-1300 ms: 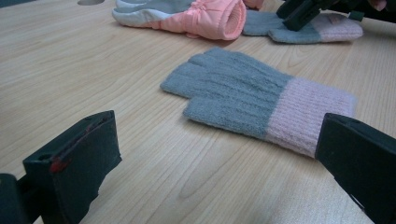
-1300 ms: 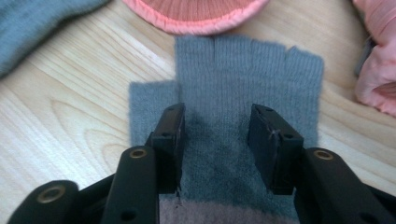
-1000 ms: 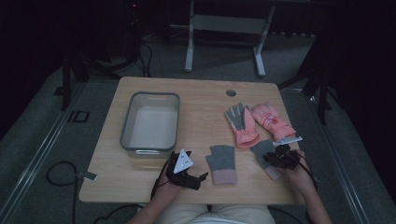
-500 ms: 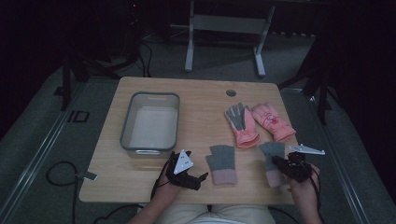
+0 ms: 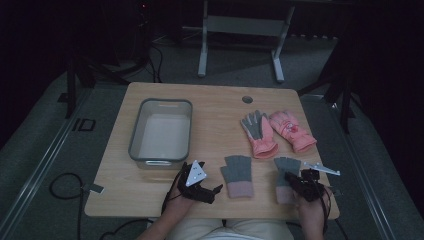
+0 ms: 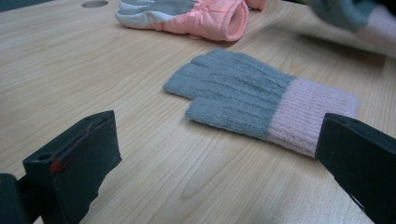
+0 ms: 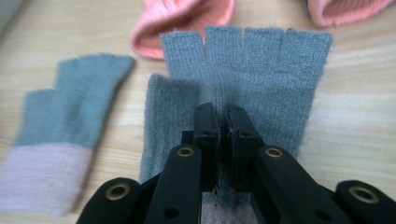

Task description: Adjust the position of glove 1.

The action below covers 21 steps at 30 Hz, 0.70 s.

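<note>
The right tool (image 5: 300,182) sits at the near right edge of the bench (image 5: 210,107), its two black jaws pressed together on the knit of a grey fingerless glove (image 7: 243,74) with a pale pink cuff. In the right gripper view the jaws meet over the middle of that glove's palm, pinching a fold of the grey wool, while the four short finger stubs spread flat on the wood beyond them. The second grey glove (image 5: 237,175) of the same kind lies flat just to the left of the held one, between the two tools, cuff toward the person. The left tool (image 5: 202,189) rests near the front edge, its jaws wide apart and holding nothing; in the left gripper view that second glove (image 6: 261,105) lies on the wood between and beyond its jaws, not touching them. Farther back on the right lie two pink gloves (image 5: 277,131) side by side, one palm up with grey fingers. A clear plastic tub (image 5: 161,131) stands on the left half of the bench.
</note>
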### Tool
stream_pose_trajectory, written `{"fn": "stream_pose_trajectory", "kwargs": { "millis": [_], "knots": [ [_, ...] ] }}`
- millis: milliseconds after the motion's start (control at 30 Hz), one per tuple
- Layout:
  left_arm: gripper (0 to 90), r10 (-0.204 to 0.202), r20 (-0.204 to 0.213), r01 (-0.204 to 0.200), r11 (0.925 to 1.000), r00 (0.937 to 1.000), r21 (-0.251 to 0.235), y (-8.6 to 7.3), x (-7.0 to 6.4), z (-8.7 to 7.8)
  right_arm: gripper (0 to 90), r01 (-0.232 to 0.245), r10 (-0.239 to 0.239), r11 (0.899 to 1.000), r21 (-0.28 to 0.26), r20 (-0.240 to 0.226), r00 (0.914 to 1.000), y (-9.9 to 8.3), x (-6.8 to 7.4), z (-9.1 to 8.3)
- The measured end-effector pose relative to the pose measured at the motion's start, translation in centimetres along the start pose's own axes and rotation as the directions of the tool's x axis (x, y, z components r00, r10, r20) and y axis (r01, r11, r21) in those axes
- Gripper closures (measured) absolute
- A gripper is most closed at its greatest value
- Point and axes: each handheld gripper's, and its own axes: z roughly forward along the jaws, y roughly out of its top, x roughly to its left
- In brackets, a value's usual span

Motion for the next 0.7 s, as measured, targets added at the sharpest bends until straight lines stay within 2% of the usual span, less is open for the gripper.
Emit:
{"fn": "stream_pose_trajectory", "kwargs": {
  "millis": [67,233,400,433,567,600,633,667,700],
  "knots": [
    [0.0,0.003,0.001,-0.003,1.0,1.0,0.0,0.0,0.0,0.0,84.5,0.003,-0.004,1.0,0.023,0.022,0.9998,-0.3,-0.1,1.2],
    [0.0,0.001,0.001,-0.001,1.0,1.0,-0.001,0.0,0.0,0.0,84.4,-0.007,0.006,1.0,0.018,0.044,0.999,-0.3,-0.3,1.8],
    [0.0,0.001,-0.001,-0.001,1.0,1.0,-0.001,0.0,0.0,0.0,77.7,-0.004,0.002,1.0,0.025,0.072,0.9974,-0.7,-0.7,3.3],
    [0.0,0.002,0.0,-0.002,1.0,1.0,0.0,0.0,-0.1,0.0,74.3,0.011,-0.013,1.0,0.029,0.064,0.9979,-0.9,-0.8,3.8],
    [0.0,0.002,0.001,-0.002,1.0,1.0,-0.001,0.0,0.0,0.0,63.1,0.054,-0.055,0.998,0.04,0.037,0.9978,-0.5,-0.9,3.6],
    [0.0,0.002,0.001,-0.002,1.0,1.0,-0.001,0.0,0.0,0.0,63.1,0.054,-0.055,0.998,0.04,0.037,0.9978,-0.5,-0.9,3.6],
    [0.0,0.002,0.001,-0.002,1.0,1.0,-0.001,0.0,0.0,0.0,63.1,0.087,-0.088,0.996,0.027,0.021,0.9959,-0.3,-0.9,3.4],
    [0.0,0.0,0.002,0.0,1.0,1.0,0.0,0.0,0.0,0.0,60.0,0.087,-0.088,0.996,0.027,0.021,0.9959,-0.3,-0.9,3.4],
    [0.0,-0.001,0.002,0.001,1.0,1.0,0.0,0.0,0.0,0.0,58.7,0.154,-0.154,0.988,-0.002,-0.01,0.9879,0.2,-1.7,2.9]
  ]
}}
